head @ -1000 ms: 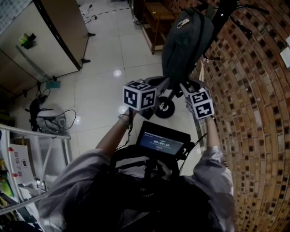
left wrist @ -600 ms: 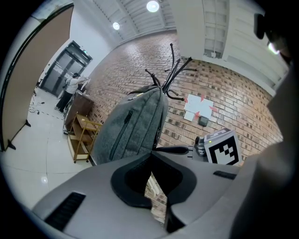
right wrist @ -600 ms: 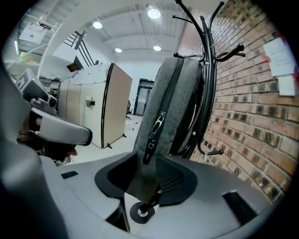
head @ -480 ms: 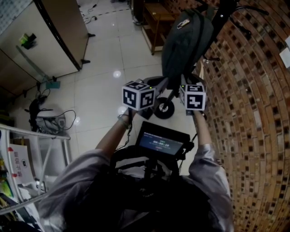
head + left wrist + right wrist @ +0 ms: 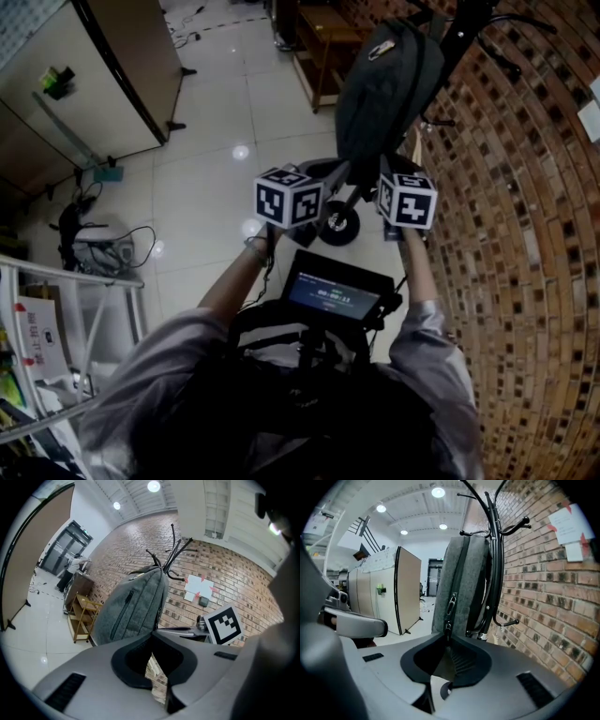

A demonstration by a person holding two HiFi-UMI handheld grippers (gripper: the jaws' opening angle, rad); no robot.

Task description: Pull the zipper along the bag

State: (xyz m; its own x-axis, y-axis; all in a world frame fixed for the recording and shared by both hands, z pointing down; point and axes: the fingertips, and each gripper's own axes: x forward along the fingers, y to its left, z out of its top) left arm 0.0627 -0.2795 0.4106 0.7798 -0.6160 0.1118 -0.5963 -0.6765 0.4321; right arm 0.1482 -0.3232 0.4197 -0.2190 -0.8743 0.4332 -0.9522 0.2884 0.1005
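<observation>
A grey backpack (image 5: pixel 386 82) hangs from a black coat stand (image 5: pixel 494 550) against the brick wall. In the right gripper view its metal zipper pull (image 5: pixel 451 605) dangles down the bag's edge into the tips of my right gripper (image 5: pixel 447 637). Those jaws have just been closing and now pinch the pull. In the left gripper view my left gripper (image 5: pixel 153 633) has its tips together on the bottom corner of the backpack (image 5: pixel 133 604). In the head view both marker cubes, left (image 5: pixel 289 197) and right (image 5: pixel 408 200), sit just under the bag.
The brick wall (image 5: pixel 525 234) runs close along the right. A wooden shelf unit (image 5: pixel 323 37) stands behind the bag and a tan partition (image 5: pixel 122 66) at far left. A small wheel (image 5: pixel 339 223) rests on the tiled floor below the bag. A screen (image 5: pixel 333 295) hangs at my chest.
The right gripper has rolled and shifted slightly left and up toward the bag's lower edge. The left gripper has stayed where it was.
</observation>
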